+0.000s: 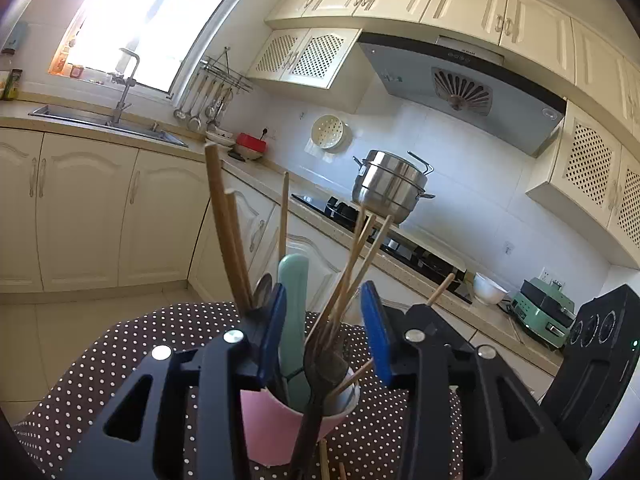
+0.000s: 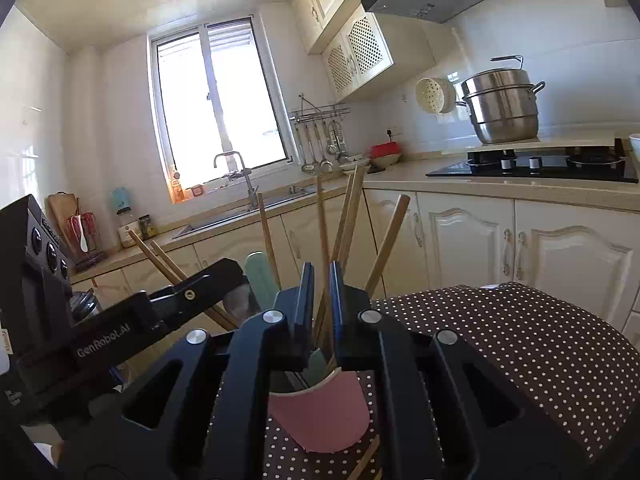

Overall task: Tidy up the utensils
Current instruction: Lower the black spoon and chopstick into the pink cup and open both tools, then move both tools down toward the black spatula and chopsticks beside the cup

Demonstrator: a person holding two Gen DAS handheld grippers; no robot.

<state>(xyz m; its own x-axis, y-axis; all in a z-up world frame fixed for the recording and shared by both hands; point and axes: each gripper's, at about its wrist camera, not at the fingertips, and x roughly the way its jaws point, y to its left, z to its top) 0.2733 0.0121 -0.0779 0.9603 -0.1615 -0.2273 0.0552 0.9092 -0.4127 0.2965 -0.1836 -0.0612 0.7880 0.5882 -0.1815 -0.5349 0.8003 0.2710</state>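
Left tool [image 1: 328, 332] sat half-open around the pink ceramic cup [image 1: 280, 420]; right tool [image 2: 320, 300], nearly closed on wooden chopsticks [image 2: 326, 320], could've tipped it.

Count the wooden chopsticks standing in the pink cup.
7 wooden chopsticks show, all in the pink cup: two leaning left, one beside the mint-green handle, three near upright in the middle, one leaning right. Others may be hidden.

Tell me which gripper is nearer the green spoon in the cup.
Left. The left gripper stands open around the green spoon, one finger right beside it. The right gripper is closed on chopsticks, with the spoon off to its left.
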